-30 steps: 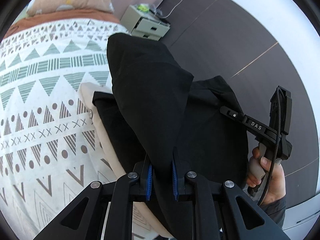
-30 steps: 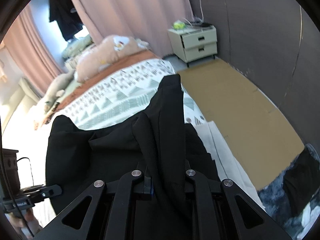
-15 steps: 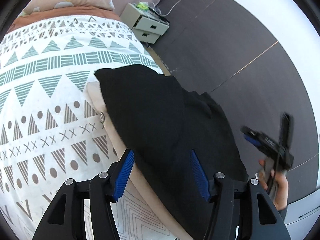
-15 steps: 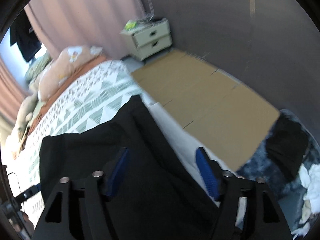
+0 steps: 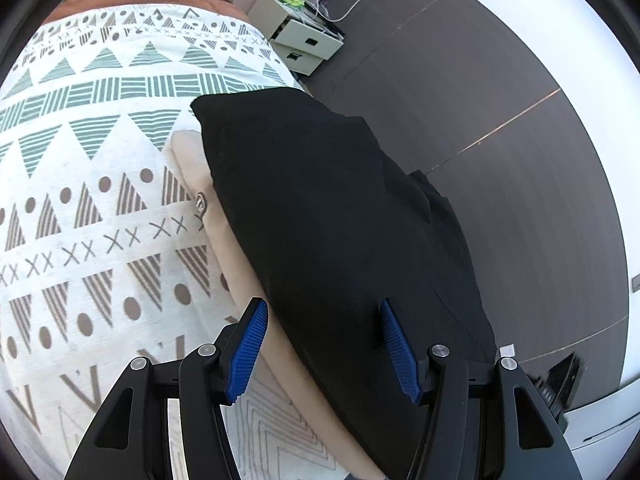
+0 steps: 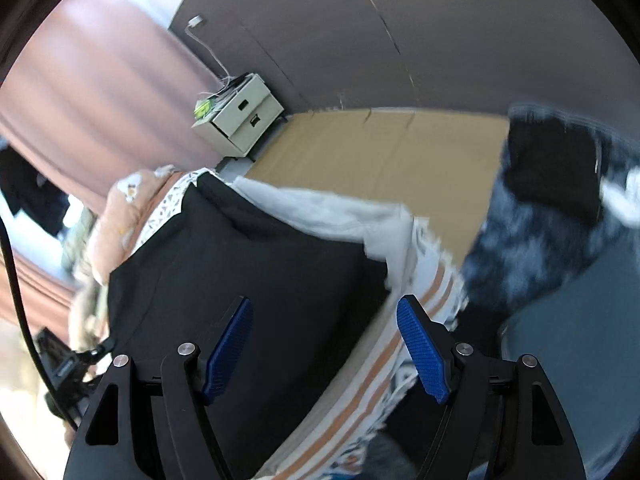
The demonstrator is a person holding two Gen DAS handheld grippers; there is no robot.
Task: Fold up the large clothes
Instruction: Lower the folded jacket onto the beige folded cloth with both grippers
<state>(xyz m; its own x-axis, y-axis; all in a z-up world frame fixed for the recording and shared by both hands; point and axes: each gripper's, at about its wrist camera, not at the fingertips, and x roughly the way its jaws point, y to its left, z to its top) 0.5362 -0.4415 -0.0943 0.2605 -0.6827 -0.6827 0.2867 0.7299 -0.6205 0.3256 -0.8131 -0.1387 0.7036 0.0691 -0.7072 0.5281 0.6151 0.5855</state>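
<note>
Black garment [image 5: 332,216] is lying folded along the bed's edge, filling the middle of the left wrist view from upper centre down to the lower right, partly over a beige cloth [image 5: 240,264] on the patterned bedspread [image 5: 88,168]. A second ago this fabric was hanging pinched in the left gripper [image 5: 320,344]; now its jaws are standing apart, blue pads clear of the cloth — released, with the fold lying beneath them. A nightstand [image 5: 300,40] is sitting at the upper centre.

In the right wrist view, blurred, the same garment [image 6: 240,264] is spreading across the centre and lower left, with a white cloth [image 6: 340,216] showing beyond its far edge. The right gripper [image 6: 324,344] is also standing wide with nothing between its pads, where earlier it was clamping a raised ridge of fabric. The frame is sitting tilted now — the hand is swinging away. By my reading, one fold is laid down, and both grippers are freeing up for the next.
</note>
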